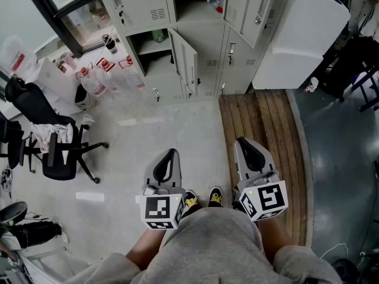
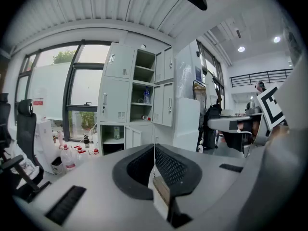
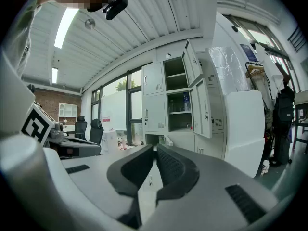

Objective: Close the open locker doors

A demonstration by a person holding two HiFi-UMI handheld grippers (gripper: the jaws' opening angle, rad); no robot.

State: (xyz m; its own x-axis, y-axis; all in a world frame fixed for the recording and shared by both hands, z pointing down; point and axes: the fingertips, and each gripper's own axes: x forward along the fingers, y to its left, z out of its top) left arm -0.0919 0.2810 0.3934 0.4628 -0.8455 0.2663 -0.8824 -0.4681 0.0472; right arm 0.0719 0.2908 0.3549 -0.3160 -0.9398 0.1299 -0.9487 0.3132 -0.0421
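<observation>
While the left gripper (image 1: 170, 154) and right gripper (image 1: 243, 142) are both shut and empty, the lockers (image 1: 142, 5) stand well ahead across the floor, the low open door (image 1: 185, 61) nearer the left, the upper door (image 1: 256, 10) facing the right.

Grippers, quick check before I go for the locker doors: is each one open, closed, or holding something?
Left gripper: closed, holding nothing.
Right gripper: closed, holding nothing.
</observation>
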